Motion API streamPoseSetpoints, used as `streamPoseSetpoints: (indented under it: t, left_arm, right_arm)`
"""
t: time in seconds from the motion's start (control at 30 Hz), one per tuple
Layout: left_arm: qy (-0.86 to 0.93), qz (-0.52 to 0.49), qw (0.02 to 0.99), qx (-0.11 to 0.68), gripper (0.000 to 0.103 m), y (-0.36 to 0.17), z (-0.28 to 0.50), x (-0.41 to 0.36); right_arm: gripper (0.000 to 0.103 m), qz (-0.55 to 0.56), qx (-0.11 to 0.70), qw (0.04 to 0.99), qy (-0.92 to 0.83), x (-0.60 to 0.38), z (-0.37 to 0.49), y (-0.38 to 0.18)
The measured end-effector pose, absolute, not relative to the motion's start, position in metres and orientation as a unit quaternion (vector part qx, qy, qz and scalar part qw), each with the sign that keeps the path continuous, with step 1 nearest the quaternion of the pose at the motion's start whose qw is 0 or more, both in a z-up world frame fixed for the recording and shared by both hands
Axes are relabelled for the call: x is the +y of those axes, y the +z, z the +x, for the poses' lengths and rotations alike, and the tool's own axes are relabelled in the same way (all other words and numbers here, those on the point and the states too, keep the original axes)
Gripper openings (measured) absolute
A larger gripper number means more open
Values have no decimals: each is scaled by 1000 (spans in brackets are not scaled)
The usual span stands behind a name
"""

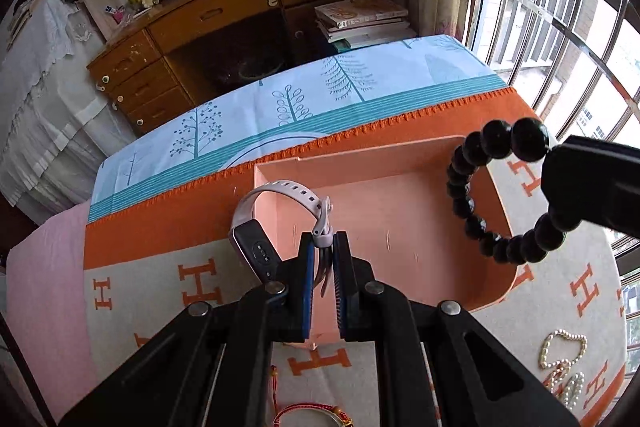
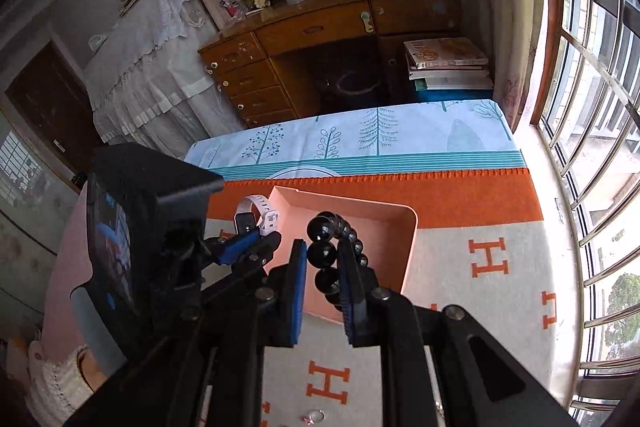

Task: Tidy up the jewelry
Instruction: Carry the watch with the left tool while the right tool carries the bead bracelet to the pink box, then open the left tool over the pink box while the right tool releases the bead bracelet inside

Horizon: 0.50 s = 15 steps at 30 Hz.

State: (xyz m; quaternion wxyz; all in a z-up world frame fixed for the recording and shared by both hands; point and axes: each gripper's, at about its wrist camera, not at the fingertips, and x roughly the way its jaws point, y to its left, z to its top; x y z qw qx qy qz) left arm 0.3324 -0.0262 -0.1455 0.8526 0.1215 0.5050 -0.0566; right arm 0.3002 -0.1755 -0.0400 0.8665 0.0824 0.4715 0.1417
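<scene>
A pink tray (image 1: 400, 227) lies on the orange-and-cream cloth; it also shows in the right wrist view (image 2: 384, 227). My left gripper (image 1: 323, 251) is shut on the strap of a white smart band (image 1: 280, 211) and holds it over the tray's left rim. My right gripper (image 2: 323, 255) is shut on a black bead bracelet (image 2: 326, 253), which hangs above the tray; the bracelet (image 1: 480, 187) also shows in the left wrist view at the right gripper (image 1: 592, 187). The left gripper (image 2: 248, 241) with the band (image 2: 260, 215) shows in the right wrist view.
A pearl necklace (image 1: 564, 367) lies on the cloth (image 1: 160, 287) at the right. A red cord bracelet (image 1: 312, 413) lies near the front edge. A small ring (image 2: 314, 415) lies on the cloth in the right wrist view. A wooden desk (image 1: 224, 11) and stacked books (image 1: 364, 19) stand beyond.
</scene>
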Motion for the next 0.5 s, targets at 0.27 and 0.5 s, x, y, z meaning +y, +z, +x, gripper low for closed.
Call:
streamPoseSetpoints:
  t: [0.27, 0.5]
  left_arm:
    - [-59, 107, 803, 584, 7, -183, 322, -24]
    - [-50, 76, 806, 585, 10, -178, 311, -14]
  right_arm:
    - [15, 118, 517, 838, 131, -184, 325, -89]
    - [16, 129, 503, 839, 159, -178, 323, -83]
